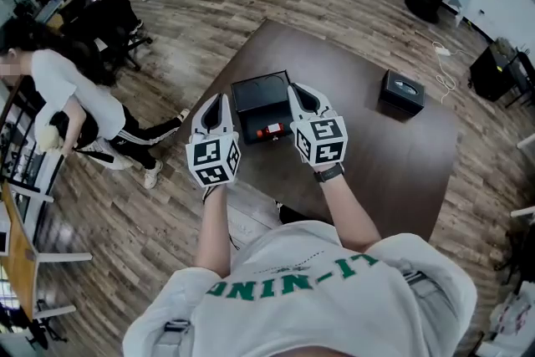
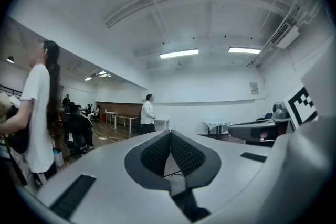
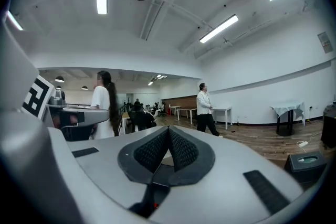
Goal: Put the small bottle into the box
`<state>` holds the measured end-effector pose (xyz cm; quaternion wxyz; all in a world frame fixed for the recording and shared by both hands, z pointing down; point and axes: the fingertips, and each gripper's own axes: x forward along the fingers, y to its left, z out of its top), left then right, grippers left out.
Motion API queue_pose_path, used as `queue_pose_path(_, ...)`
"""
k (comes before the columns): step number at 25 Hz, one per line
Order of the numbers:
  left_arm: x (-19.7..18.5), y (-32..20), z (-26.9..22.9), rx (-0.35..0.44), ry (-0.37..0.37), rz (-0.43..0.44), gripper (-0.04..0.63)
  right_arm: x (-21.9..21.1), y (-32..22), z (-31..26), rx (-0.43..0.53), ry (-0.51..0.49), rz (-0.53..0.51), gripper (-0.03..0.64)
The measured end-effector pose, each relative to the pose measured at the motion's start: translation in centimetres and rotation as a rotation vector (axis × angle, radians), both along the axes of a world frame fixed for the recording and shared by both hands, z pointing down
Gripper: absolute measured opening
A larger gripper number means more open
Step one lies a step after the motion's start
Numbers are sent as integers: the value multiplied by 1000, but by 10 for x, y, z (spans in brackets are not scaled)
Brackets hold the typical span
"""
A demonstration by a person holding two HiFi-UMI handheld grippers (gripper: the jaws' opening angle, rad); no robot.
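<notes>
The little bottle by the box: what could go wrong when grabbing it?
The bottle looks tiny and lies close against the box, so a tool could knock it away or shove the box. The left tool and right tool are both shut and empty. One must open first, or it will only push the bottle.

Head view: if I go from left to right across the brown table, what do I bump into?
left tongs → black box → right tongs → smaller dark box
</notes>
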<state>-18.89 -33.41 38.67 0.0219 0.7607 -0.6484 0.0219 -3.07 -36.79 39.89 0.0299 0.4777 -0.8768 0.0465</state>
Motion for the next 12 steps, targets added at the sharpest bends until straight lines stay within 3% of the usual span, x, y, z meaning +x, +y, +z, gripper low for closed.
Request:
queue_pose_path(4,1,-11,1,17,-4,3,12,0,-9,0,10,6,0,14)
queue_pose_path(12,8,-3,37,-62,7,17,12,-2,9,45,-109,11,-49,14)
